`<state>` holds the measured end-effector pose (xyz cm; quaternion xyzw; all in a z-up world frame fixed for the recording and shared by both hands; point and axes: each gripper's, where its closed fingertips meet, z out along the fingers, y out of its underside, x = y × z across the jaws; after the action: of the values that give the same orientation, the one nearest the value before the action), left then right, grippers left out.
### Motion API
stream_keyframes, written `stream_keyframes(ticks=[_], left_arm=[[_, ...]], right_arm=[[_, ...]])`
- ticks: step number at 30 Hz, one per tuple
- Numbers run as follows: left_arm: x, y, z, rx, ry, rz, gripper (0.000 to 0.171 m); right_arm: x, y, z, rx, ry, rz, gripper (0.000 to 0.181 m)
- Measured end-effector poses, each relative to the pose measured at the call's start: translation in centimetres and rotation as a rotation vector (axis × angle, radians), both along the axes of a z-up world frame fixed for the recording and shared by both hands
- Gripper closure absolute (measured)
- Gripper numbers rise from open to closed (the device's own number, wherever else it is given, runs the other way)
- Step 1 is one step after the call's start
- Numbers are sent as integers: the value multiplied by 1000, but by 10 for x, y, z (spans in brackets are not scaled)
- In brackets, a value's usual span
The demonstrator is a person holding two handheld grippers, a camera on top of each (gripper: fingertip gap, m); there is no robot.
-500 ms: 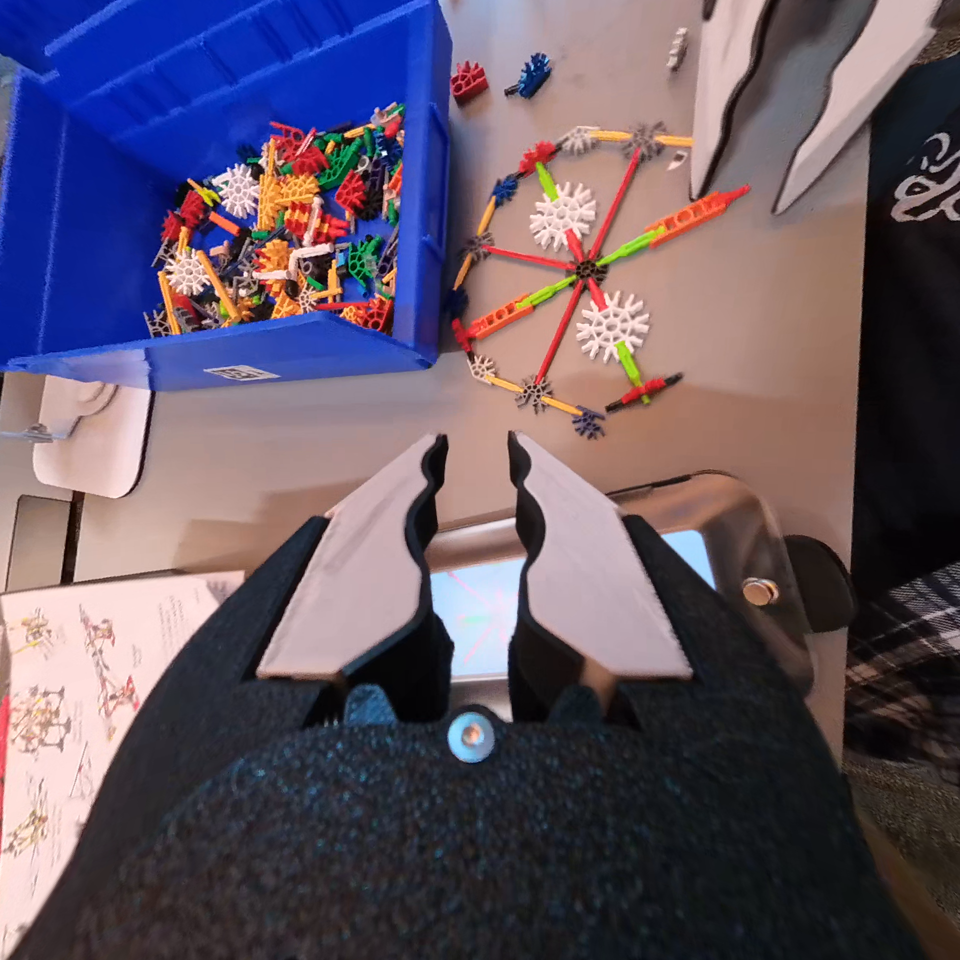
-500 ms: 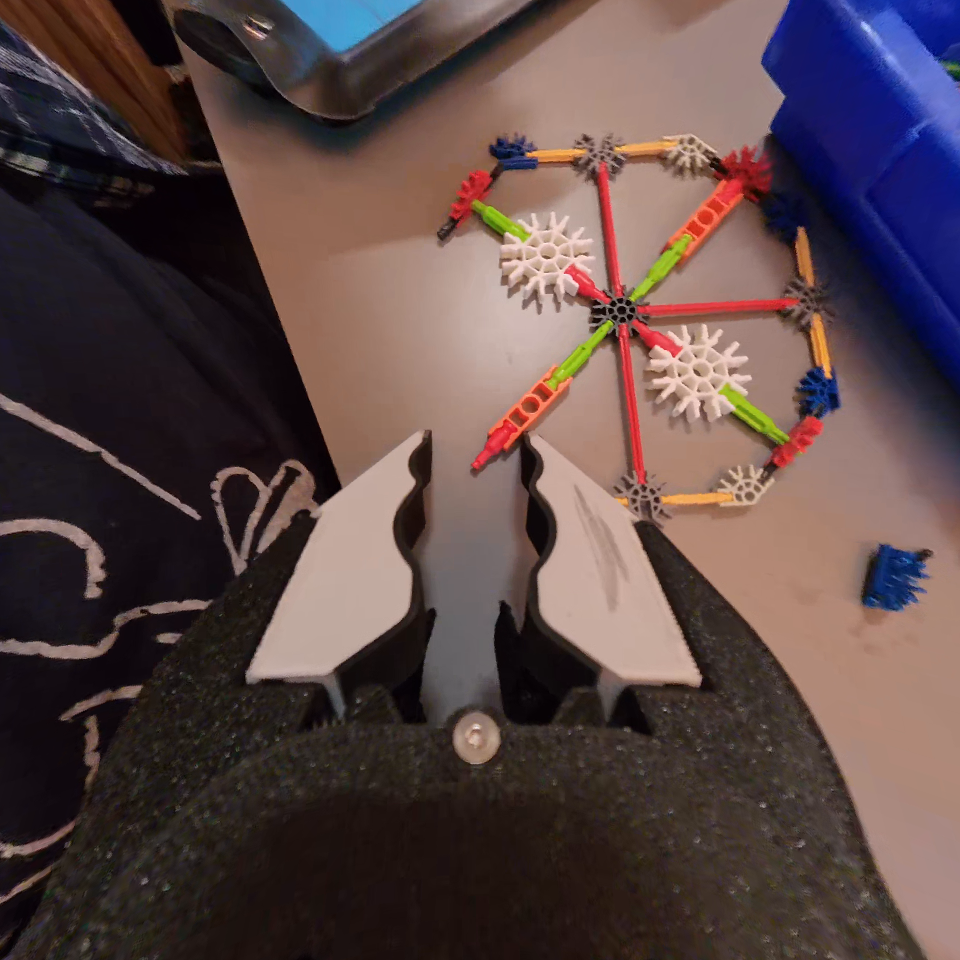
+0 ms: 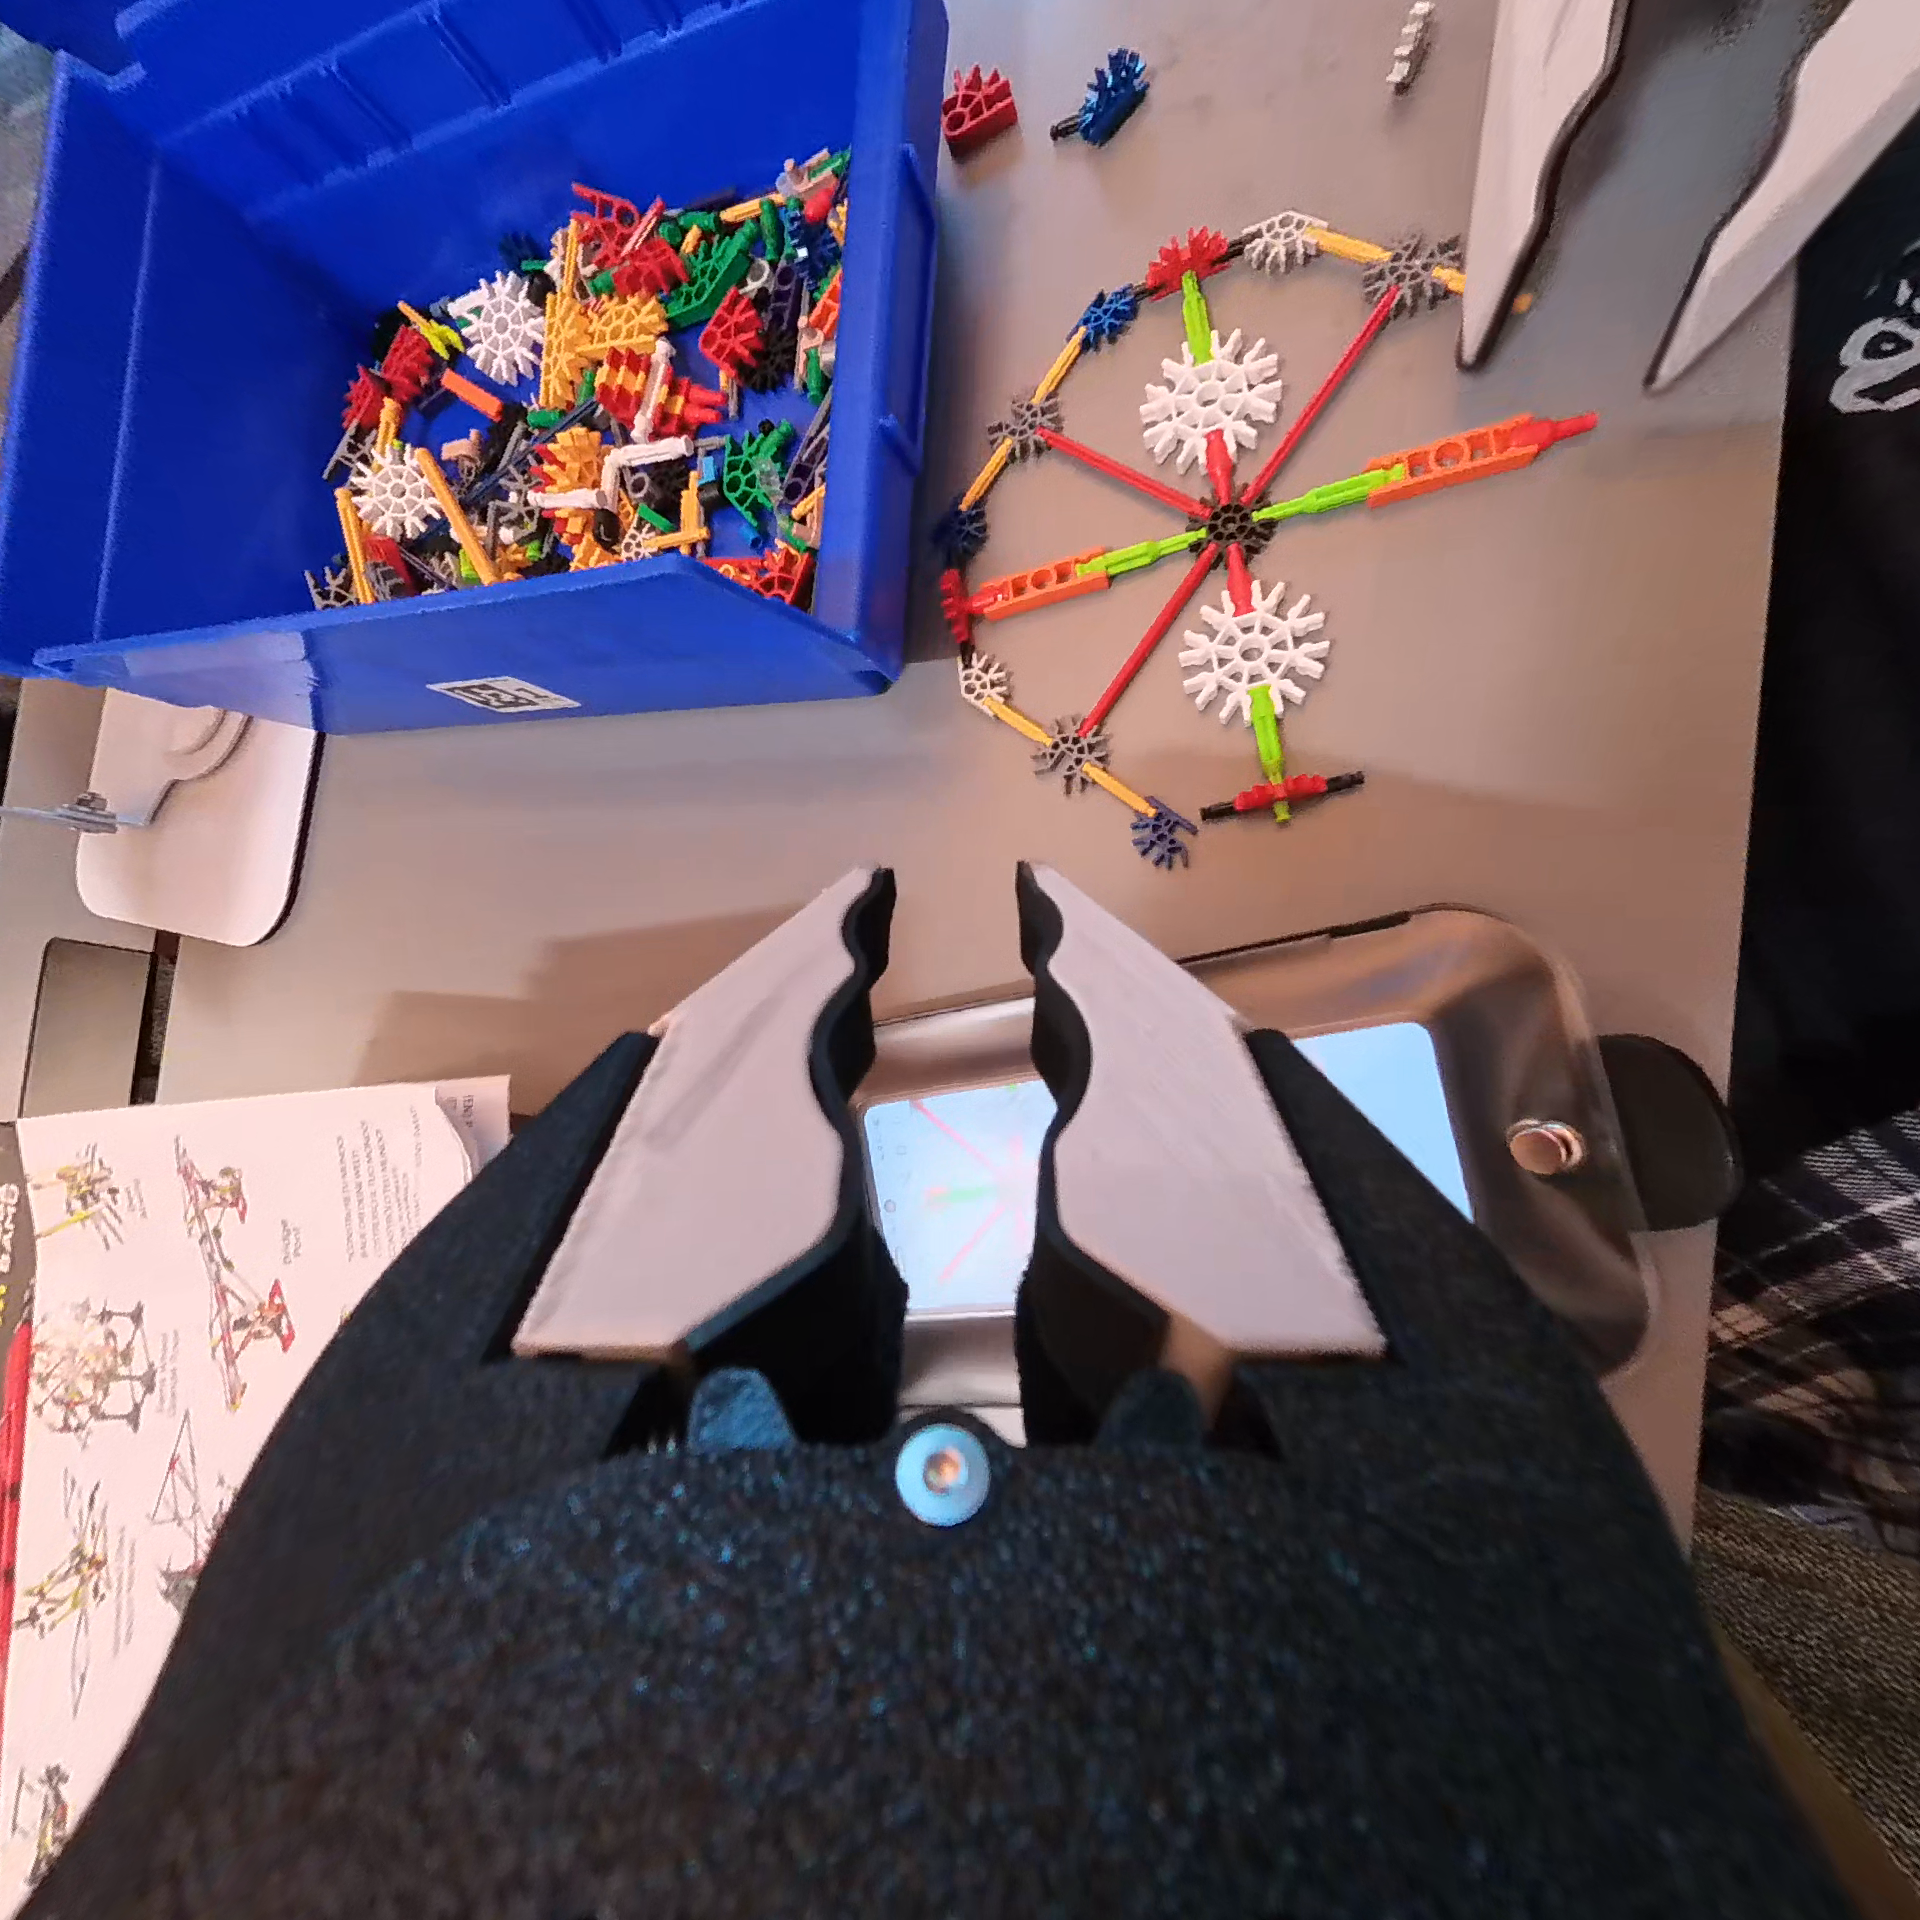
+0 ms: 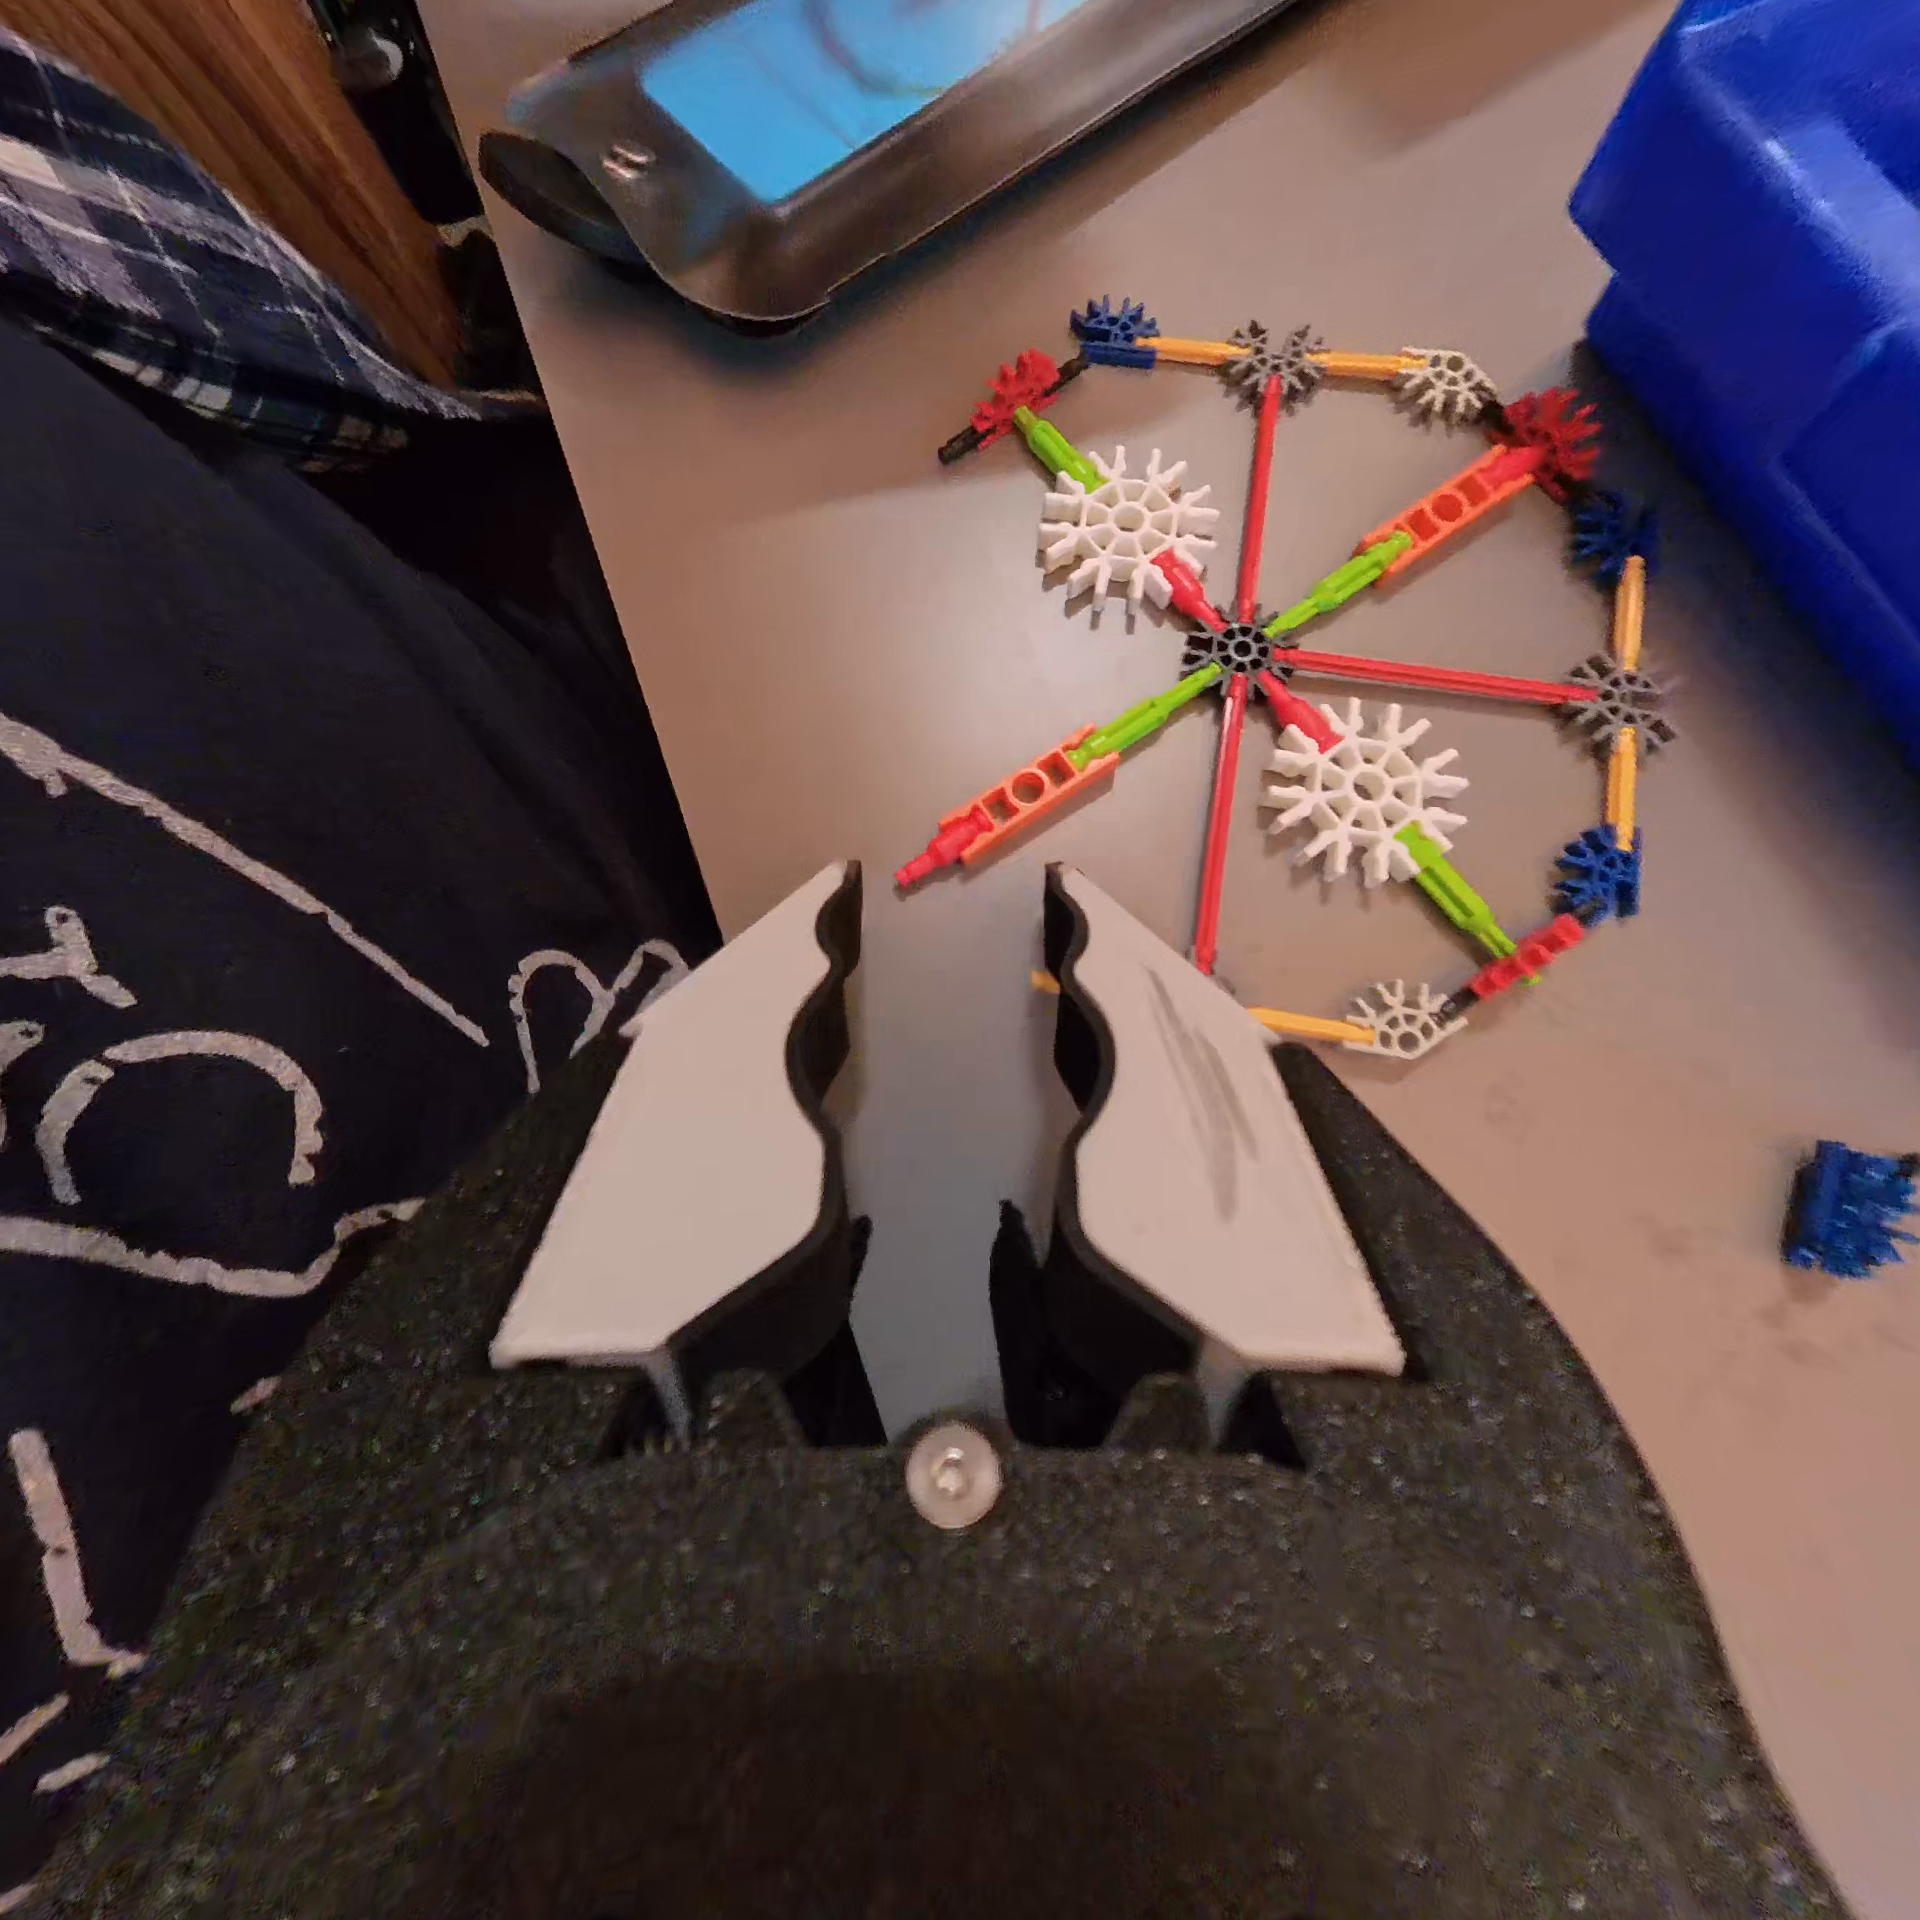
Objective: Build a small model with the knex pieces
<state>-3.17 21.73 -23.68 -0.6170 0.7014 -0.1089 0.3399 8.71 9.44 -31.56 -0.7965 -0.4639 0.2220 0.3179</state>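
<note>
A flat wheel of plastic rods and connectors lies on the grey table, with its black hub (image 3: 1236, 525) in the middle and two white snowflake connectors on its spokes. My left gripper (image 3: 954, 883) is open and empty. It hovers over the table short of the wheel's near rim. My right gripper (image 4: 951, 883) is open and empty at the wheel's (image 4: 1242, 649) edge. The red tip of the orange spoke (image 4: 1023, 795) lies just ahead of its jaws. Its right finger (image 4: 1174, 1122) hides part of the rim. The right gripper also shows in the left wrist view (image 3: 1564, 369).
A blue bin (image 3: 623, 665) of loose pieces stands left of the wheel and also shows in the right wrist view (image 4: 1766, 312). A phone in a metal holder (image 3: 1455, 997) lies under my left gripper. An instruction sheet (image 3: 208, 1299) lies at the left. Loose red (image 3: 977, 109) and blue (image 4: 1849, 1210) connectors lie on the table. A person's dark clothing (image 4: 260, 831) borders the table edge. The left gripper's tips are roughly 20 cm from the right gripper's.
My right gripper has shifted slightly toward the wheel, and its right finger now covers the grey connector on the rim. The left gripper has barely moved.
</note>
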Motion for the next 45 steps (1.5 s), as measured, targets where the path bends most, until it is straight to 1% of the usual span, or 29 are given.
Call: stream_keyframes(ticks=[2,5,7,10,13,17,19,22,26,36,45], left_arm=[[-1,1,0,-2,0,2,149],[0,3,0,-3,-3,4,149],[2,2,0,-5,-8,1,149],[3,0,-1,-7,-6,-5,149],[4,0,-1,-5,-1,-10,149],[3,8,6,13,-26,12,148],[2,9,10,19,-34,19,148],[-1,12,14,28,-35,26,148],[-5,14,17,36,-38,33,148],[-9,15,16,32,-48,40,148],[-8,12,15,29,-51,36,148]], right_arm=[[1,-2,0,-12,0,4,147],[-8,-9,-5,-40,0,42,147],[-10,-8,-1,-29,29,42,147],[4,-2,11,-5,59,-2,147],[15,-3,7,-14,34,-10,147],[5,-8,0,6,0,34,148],[-2,-9,-2,17,-6,52,151],[-8,-7,-8,14,-28,66,151],[-15,-5,-8,27,-38,75,152],[-17,-4,-3,29,-23,71,151],[-24,-5,-7,21,-17,87,151]])
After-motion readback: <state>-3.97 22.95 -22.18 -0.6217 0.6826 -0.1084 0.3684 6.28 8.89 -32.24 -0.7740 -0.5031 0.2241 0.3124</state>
